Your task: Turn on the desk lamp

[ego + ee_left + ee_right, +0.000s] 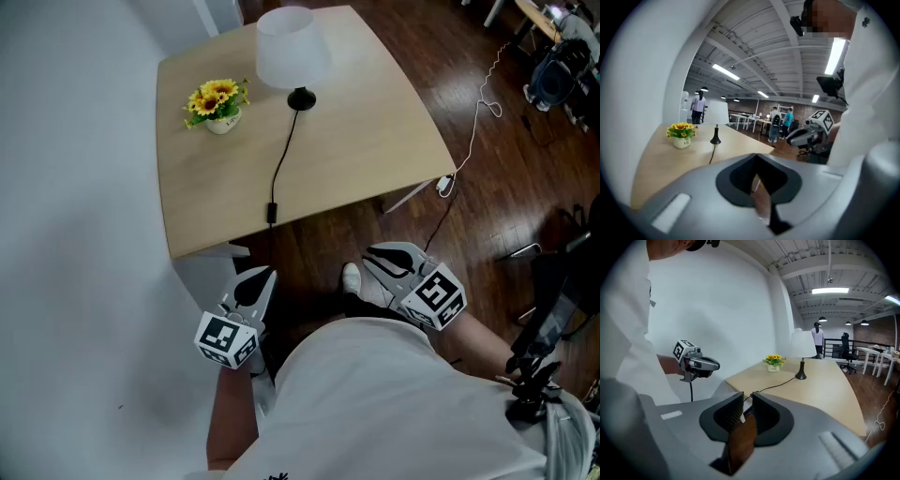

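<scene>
The desk lamp has a white shade and a black base, and stands unlit at the far side of the wooden table. Its black cord runs to an inline switch at the table's near edge. The lamp also shows in the left gripper view, and the lamp shows in the right gripper view. My left gripper hangs below the near edge, shut and empty. My right gripper is over the floor to the right, jaws nearly together with nothing between them. Both grippers are well short of the lamp.
A small pot of sunflowers stands left of the lamp. A white wall runs along the left. A white cable and plug lie on the wooden floor to the right. Dark equipment stands at the far right.
</scene>
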Demonstrator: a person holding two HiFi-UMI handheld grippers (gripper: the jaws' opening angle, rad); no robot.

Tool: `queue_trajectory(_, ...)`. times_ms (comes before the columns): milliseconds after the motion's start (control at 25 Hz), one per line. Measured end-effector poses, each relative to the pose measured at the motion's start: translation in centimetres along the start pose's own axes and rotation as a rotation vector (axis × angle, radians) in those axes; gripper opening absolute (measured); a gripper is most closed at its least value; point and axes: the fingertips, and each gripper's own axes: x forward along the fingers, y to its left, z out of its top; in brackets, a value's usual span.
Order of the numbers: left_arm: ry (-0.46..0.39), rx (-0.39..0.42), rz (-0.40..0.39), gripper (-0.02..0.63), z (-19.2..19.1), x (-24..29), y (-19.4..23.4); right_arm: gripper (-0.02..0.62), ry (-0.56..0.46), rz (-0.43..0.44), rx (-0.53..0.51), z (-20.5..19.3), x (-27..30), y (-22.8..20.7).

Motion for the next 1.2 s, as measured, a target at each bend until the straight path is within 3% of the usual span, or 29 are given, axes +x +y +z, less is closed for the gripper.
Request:
queue_trajectory(280,-0.010,0.027,0.067,0.020,4.2,6.8,3.6,0.041,-0.013,0.030,0.006,1.4,1.1,-9.1)
queue_trajectory(680,0.019,0.041,0.038,0.020,4.5,10.1,9.1,0.035,-0.005,0.012,0.059,3.4,5.3,-13.2)
queue_trajectory(1000,0.153,0.073,-0.044,0.020,0.8,12.0,13.2,0.032,-0.009,-0.062,0.081,5.1,8.3,-14.3)
queue_trajectory(1200,0.294,0.087,-0.068,0.020,-3.7,13.6,14.6,0.032,0.003,-0.060,0.096,5.1,9.9,-14.1)
